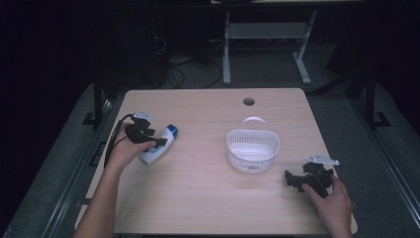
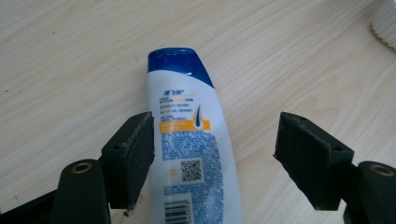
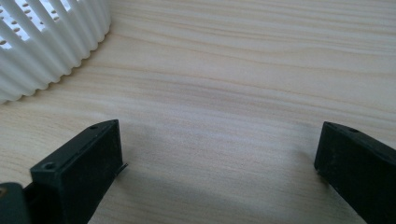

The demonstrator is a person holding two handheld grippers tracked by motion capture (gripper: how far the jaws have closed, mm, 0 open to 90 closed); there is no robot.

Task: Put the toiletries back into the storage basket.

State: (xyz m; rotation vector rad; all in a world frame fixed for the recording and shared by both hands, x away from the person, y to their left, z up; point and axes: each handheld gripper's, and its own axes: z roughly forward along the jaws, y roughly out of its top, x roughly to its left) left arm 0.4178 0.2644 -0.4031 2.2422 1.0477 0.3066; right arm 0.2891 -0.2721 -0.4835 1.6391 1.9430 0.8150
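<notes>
A white shampoo bottle (image 1: 170,134) with a blue cap lies flat on the wooden table (image 1: 208,203) at the left. My left gripper (image 1: 157,141) hovers over its lower half, jaws spread. In the left gripper view the bottle (image 2: 187,116) lies between the pads, label up, close to the left pad (image 2: 135,154) and well apart from the right one. The left gripper (image 2: 215,154) is open. My right gripper (image 1: 292,179) rests low at the table's right front. In the right gripper view it (image 3: 217,158) is open over bare wood, nothing between its pads.
A white slotted plastic basket (image 1: 252,166) with a handle stands right of the table's middle, just left of the right gripper; its ribbed wall (image 3: 42,42) shows close by. A round cable hole (image 1: 248,101) sits near the far edge. Dark floor and a desk frame lie beyond.
</notes>
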